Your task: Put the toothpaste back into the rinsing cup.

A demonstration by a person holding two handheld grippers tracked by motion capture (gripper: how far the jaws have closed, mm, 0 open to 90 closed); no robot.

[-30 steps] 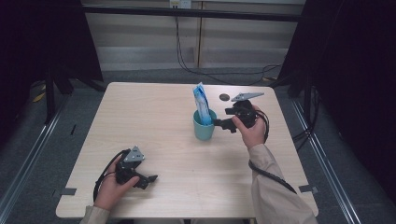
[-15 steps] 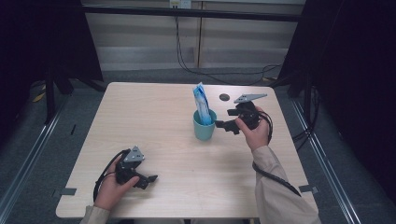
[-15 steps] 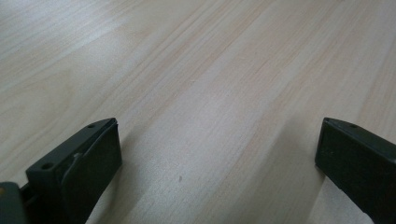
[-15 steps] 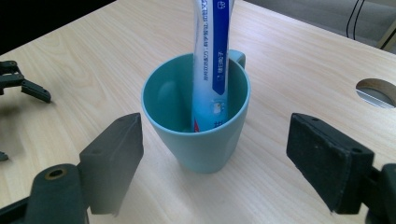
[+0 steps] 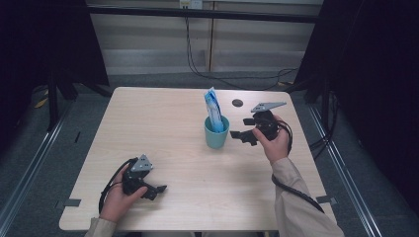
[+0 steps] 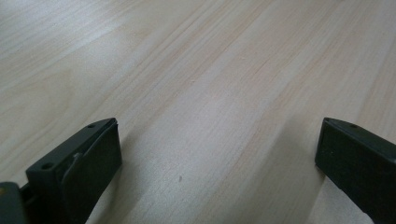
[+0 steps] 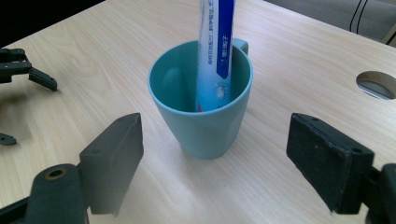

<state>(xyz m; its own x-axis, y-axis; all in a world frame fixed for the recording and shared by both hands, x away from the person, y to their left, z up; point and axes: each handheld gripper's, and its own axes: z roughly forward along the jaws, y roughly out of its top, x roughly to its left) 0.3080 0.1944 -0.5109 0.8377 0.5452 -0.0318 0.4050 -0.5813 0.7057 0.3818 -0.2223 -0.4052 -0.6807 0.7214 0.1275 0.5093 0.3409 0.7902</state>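
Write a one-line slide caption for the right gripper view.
Open tongs face a teal cup holding a tube.

Teal cup (image 7: 203,121), blue-and-white tube (image 7: 215,51), pale wood-grain table (image 5: 163,128), black hand-held gripper (image 7: 215,163)

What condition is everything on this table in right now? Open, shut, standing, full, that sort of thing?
Teal cup: upright on the table, not gripped, holding one tube.
Toothpaste tube: standing on end inside the cup, leaning on its rim.
Right tool: jaws open, aimed at the cup, apart from it.
Left tool: jaws open, empty, low over bare wood.
Table: one round hole beyond the cup.
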